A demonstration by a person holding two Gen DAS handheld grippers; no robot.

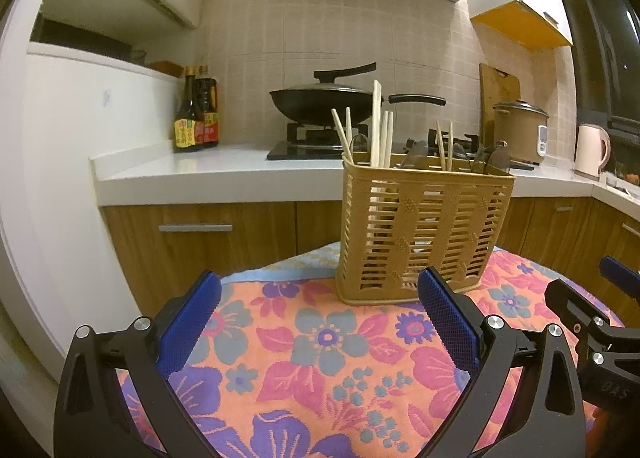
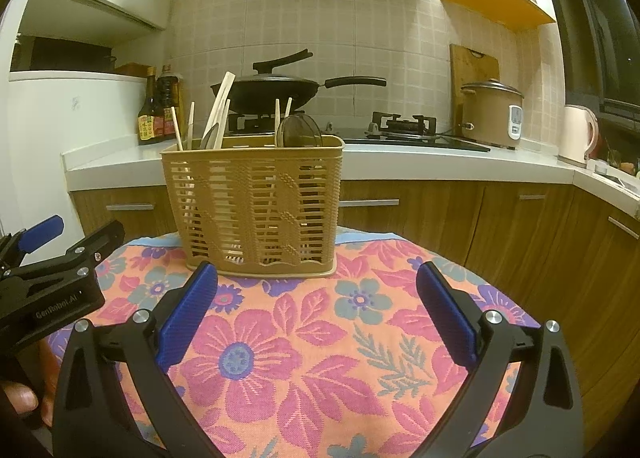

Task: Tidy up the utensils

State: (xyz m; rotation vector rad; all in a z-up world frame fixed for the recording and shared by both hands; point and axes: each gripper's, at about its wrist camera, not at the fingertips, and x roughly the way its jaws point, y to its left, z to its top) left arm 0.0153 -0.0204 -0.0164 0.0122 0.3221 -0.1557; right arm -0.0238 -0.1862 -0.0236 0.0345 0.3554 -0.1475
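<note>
Both my hand-held grippers are spread wide with nothing in them, left hand-held gripper (image 1: pixel 318 314) and right hand-held gripper (image 2: pixel 318 308). The tan slatted plastic utensil basket (image 2: pixel 256 202) stands upright just ahead of both on the floral cloth (image 2: pixel 304 358), wooden chopsticks (image 1: pixel 382 130) sticking out.

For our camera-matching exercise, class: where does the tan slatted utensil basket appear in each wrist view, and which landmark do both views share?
Left wrist view: the utensil basket stands right of centre on the floral cloth, beyond the open left gripper.
Right wrist view: the basket stands left of centre, beyond the open right gripper.
Shared landmark: the lidded black wok on the stove behind.
</note>
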